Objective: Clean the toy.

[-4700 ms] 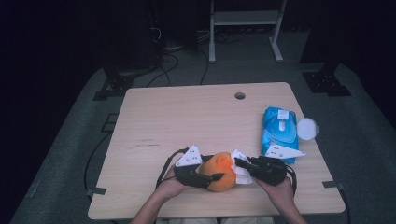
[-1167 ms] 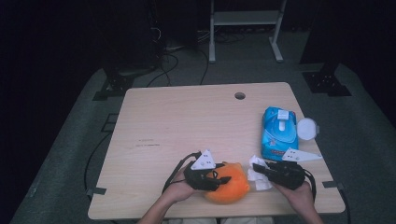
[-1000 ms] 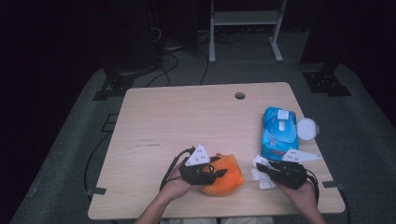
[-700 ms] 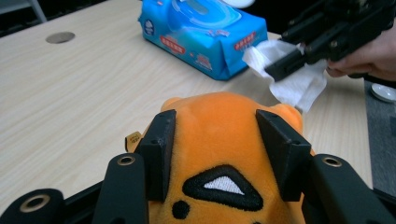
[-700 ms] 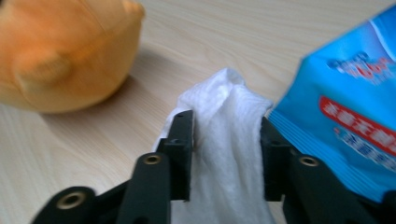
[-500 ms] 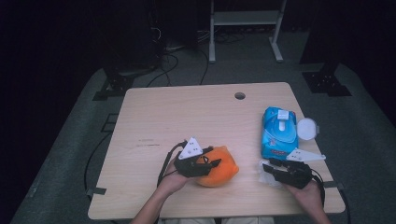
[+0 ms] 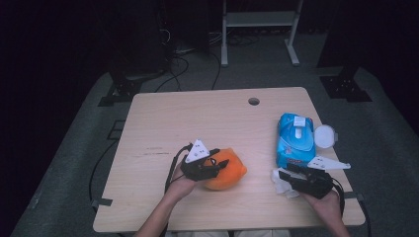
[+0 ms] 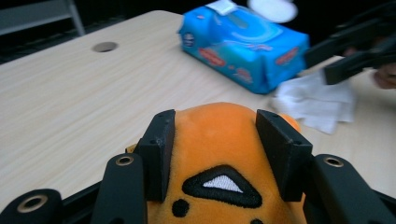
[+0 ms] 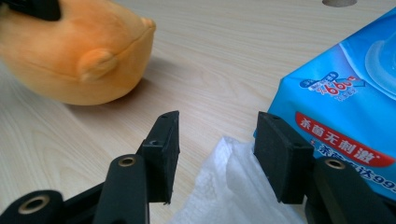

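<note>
An orange plush toy [image 7: 231, 173] lies near the table's front middle, and my left gripper [image 7: 218, 166] is shut on it. In the left gripper view both pads press into the plush [image 8: 217, 154] on either side of its face. A crumpled white wipe [image 7: 281, 185] rests on the table at the front right. My right gripper [image 7: 282, 175] hovers just over it, and its jaws have just been opening. In the right gripper view the wipe [image 9: 233, 196] lies low between the fingers [image 9: 166, 149], loose from the pads.
A blue wipes pack [image 7: 295, 140] lies at the right of the wooden table [image 7: 197, 118], with a round white lid [image 7: 324, 136] beside it. A cable hole [image 7: 254, 101] sits near the far edge. A metal stand and cables occupy the dark floor behind.
The left gripper carried the plush away from the front edge and slightly left. The right gripper's jaws spread apart and let the wipe go onto the table.
</note>
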Tool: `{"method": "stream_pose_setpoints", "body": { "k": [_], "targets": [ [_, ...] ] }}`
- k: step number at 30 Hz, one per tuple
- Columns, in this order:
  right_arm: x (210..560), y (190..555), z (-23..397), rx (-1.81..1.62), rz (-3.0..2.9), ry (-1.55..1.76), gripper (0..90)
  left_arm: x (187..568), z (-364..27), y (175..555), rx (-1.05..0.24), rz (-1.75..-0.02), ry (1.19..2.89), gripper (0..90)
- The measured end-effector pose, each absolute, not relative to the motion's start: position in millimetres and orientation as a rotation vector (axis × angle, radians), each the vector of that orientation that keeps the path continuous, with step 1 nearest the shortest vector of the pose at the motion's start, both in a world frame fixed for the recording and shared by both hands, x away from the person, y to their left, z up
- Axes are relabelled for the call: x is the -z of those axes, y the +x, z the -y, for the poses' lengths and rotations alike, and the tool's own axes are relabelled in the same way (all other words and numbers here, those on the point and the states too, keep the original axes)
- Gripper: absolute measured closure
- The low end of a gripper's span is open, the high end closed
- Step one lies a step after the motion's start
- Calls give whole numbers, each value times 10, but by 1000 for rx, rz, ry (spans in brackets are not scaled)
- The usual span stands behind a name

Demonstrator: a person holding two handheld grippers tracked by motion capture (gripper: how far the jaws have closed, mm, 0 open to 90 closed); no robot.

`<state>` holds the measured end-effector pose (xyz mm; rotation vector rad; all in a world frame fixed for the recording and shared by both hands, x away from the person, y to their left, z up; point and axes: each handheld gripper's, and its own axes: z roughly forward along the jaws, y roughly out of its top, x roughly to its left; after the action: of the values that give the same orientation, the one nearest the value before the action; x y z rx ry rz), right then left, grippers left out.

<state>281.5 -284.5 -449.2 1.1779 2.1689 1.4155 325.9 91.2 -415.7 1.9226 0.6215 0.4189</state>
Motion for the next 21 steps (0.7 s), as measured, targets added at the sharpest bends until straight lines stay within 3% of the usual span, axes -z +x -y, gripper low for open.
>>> {"method": "stream_pose_setpoints", "body": {
  "k": [5,8,21],
  "targets": [
    [4501,2802,2816,-1416,-2183,1174,473,4207,-1033,3310,-494,-698,1883,486],
    [4535,2803,2799,-1409,-2200,1178,468,4256,-1061,3323,-475,-724,1874,461],
    [4532,2790,2710,-1422,-2220,1162,433,4121,-1360,3292,-446,-790,1798,254]
  ]
}}
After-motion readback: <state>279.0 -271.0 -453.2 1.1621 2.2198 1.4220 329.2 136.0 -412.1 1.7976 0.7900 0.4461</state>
